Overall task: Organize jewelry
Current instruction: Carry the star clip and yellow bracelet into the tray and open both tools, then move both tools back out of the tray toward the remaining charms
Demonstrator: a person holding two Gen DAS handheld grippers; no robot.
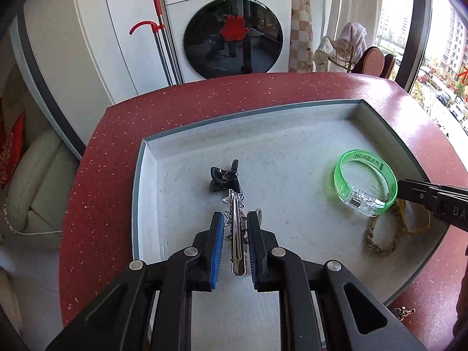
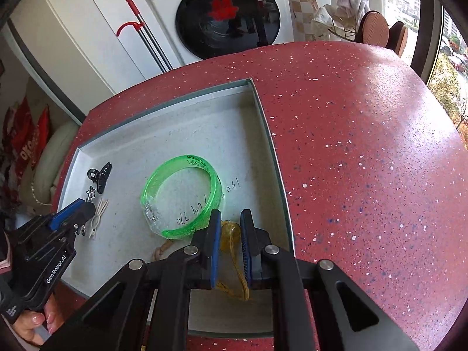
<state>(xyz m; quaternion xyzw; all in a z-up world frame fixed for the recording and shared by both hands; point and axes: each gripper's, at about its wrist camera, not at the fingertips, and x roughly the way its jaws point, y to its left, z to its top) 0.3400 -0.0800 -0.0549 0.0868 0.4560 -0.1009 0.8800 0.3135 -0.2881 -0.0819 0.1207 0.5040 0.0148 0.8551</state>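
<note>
Jewelry is lying in a shallow grey cardboard tray on the speckled red table. The left gripper is straddling a silver star-studded metal hair clip, blue pads just clear of it. The right gripper is sitting slightly open around a yellow bead-and-cord charm, beside the translucent green plastic bangle.

Silver clip partly hidden btw. left jaws; yellow cord partly hidden behind right jaws; tray writing too small to read.
</note>
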